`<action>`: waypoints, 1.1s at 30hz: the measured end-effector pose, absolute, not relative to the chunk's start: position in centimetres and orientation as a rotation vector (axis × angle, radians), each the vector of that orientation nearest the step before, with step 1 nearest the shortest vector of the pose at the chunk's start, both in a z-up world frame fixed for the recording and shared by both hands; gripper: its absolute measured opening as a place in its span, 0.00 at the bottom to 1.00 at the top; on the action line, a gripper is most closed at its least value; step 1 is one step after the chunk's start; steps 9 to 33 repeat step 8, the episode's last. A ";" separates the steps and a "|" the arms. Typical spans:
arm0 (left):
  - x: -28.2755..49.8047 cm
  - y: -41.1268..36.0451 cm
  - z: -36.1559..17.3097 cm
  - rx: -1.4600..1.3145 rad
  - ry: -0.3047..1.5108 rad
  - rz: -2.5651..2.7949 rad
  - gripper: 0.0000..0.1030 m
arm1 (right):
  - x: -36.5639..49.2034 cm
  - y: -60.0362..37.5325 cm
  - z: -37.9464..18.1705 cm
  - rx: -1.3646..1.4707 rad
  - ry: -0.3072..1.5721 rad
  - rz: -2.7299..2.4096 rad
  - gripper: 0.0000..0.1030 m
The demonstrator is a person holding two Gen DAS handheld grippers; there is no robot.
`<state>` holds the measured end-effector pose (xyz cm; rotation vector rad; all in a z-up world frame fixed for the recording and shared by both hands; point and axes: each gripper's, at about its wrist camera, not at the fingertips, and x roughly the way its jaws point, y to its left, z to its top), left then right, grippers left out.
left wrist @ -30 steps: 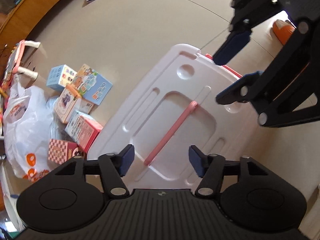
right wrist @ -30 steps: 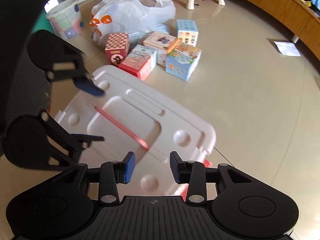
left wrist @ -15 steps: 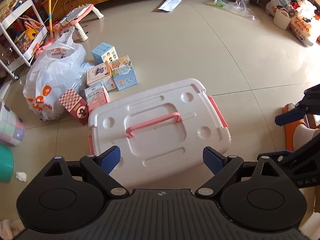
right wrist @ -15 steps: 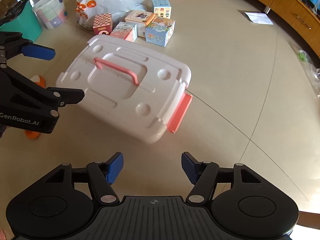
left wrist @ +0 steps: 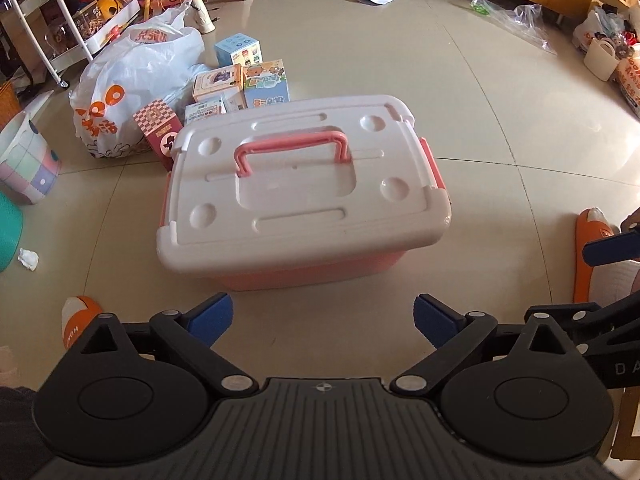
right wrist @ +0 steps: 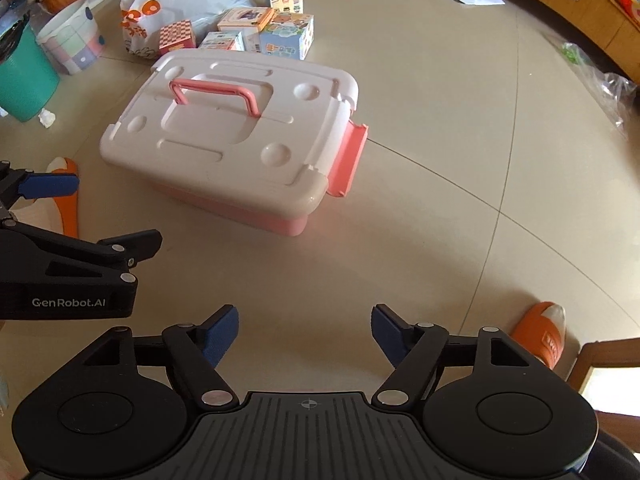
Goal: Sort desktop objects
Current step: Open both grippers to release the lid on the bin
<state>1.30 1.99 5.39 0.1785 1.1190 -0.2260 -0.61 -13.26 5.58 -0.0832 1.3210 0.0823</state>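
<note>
Two jaws of the left hand-held gripper point(left wrist: 323, 318) are opening, empty, just short of the pink plastic storage box with white lid point(left wrist: 304, 184); the right hand-held gripper point(right wrist: 305, 334) is opening, empty too.

Left gripper point(left wrist: 323, 320) jaws opening, empty, near closed pink storage box point(left wrist: 300, 188).

- Storage box point(left wrist: 304, 240): smooth moulded plastic, white lid with a soft sheen, pink base, handle point(left wrist: 292, 148) and latch point(right wrist: 346, 160).
- Floor point(left wrist: 500, 100): glossy beige tile that mirrors the light.
- Shopping bag point(left wrist: 132, 76): thin crinkled white plastic film.
- Small boxes point(right wrist: 286, 36): printed cardboard.
- Left gripper point(left wrist: 323, 320): matt black plastic, blue pads, ribbed dark housing.
- Cabinets point(right wrist: 580, 12): varnished wood.
</note>
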 end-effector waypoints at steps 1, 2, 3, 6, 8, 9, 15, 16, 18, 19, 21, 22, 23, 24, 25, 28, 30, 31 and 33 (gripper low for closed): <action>0.9 2.1 5.3 0.166 1.120 -0.222 0.97 | -0.9 -13.1 5.3 -0.080 1.322 0.077 0.69; 0.6 2.2 5.1 0.152 1.119 -0.217 0.97 | -1.3 -13.0 5.0 -0.077 1.323 0.074 0.69; 0.2 2.3 5.0 0.139 1.111 -0.207 0.97 | -1.6 -12.9 4.9 -0.073 1.322 0.069 0.69; -0.8 2.8 4.9 0.108 1.076 -0.171 0.97 | -2.4 -12.8 4.3 -0.037 1.318 0.054 0.70; -1.4 3.1 4.7 0.088 1.073 -0.154 0.97 | -3.0 -12.7 4.0 -0.012 1.317 0.047 0.71; -1.4 3.1 4.7 0.088 1.073 -0.154 0.97 | -3.0 -12.7 4.0 -0.012 1.317 0.047 0.71; -1.4 3.1 4.7 0.088 1.073 -0.154 0.97 | -3.0 -12.7 4.0 -0.012 1.317 0.047 0.71; -1.4 3.1 4.7 0.088 1.073 -0.154 0.97 | -3.0 -12.7 4.0 -0.012 1.317 0.047 0.71; -1.4 3.1 4.7 0.088 1.073 -0.154 0.97 | -3.0 -12.7 4.0 -0.012 1.317 0.047 0.71; -1.4 3.1 4.7 0.088 1.073 -0.154 0.97 | -3.0 -12.7 4.0 -0.012 1.317 0.047 0.71; -1.4 3.1 4.7 0.088 1.073 -0.154 0.97 | -3.0 -12.7 4.0 -0.012 1.317 0.047 0.71; -1.4 3.1 4.7 0.088 1.073 -0.154 0.97 | -3.0 -12.7 4.0 -0.012 1.317 0.047 0.71; -1.4 3.1 4.7 0.088 1.073 -0.154 0.97 | -3.0 -12.7 4.0 -0.012 1.317 0.047 0.71; -1.4 3.1 4.7 0.088 1.073 -0.154 0.97 | -3.0 -12.7 4.0 -0.012 1.317 0.047 0.71; -1.4 3.1 4.7 0.088 1.073 -0.154 0.97 | -3.0 -12.7 4.0 -0.012 1.317 0.047 0.71; -1.4 3.1 4.7 0.088 1.073 -0.154 0.97 | -3.0 -12.7 4.0 -0.012 1.317 0.047 0.71; -1.4 3.1 4.7 0.088 1.073 -0.154 0.97 | -3.0 -12.7 4.0 -0.012 1.317 0.047 0.71; -1.4 3.1 4.7 0.088 1.073 -0.154 0.97 | -3.0 -12.7 4.0 -0.012 1.317 0.047 0.71; -1.4 3.1 4.7 0.088 1.073 -0.154 0.97 | -3.0 -12.7 4.0 -0.012 1.317 0.047 0.71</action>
